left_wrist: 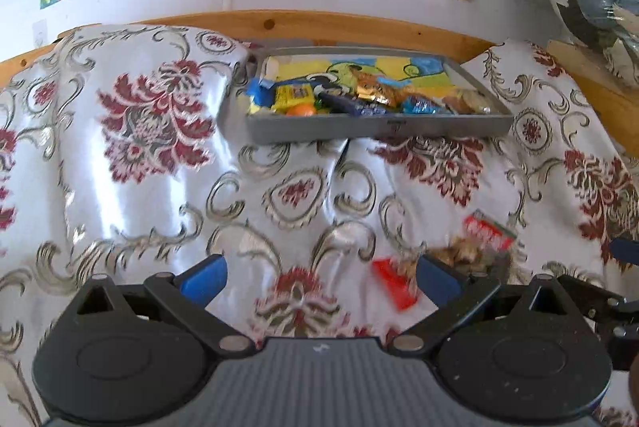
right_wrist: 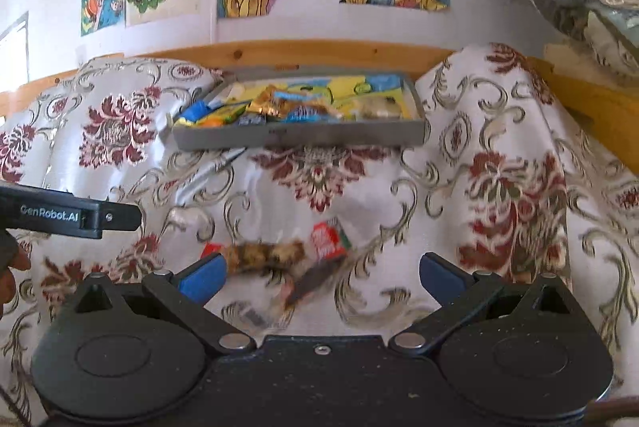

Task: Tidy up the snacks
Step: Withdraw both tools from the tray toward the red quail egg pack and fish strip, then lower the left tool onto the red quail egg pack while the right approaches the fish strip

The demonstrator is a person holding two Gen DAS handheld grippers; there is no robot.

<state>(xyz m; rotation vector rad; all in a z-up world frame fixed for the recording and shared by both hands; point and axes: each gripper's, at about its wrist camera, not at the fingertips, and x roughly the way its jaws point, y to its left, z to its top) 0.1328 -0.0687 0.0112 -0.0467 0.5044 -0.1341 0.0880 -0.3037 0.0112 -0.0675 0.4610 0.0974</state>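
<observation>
- On the floral cloth (right_wrist: 279,187), near side: blurred clear snack packet (right_wrist: 275,259), red-labelled, brown contents.
- Far side: grey tray (right_wrist: 299,138) holding assorted wrapped snacks.
- Left gripper (left_wrist: 319,279), right gripper (right_wrist: 319,277): fingers spread, empty.

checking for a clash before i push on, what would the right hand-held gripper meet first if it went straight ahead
Probably the clear snack bag with the red-and-green label, lying on the patterned cloth just ahead of the open right hand-held gripper. The grey tray sits farther back; depth is uncertain.

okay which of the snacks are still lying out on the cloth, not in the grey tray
The clear packet of brown snacks with a red label, on the floral cloth just ahead of the open right gripper. The other wrapped snacks sit in the grey tray farther back.
</observation>
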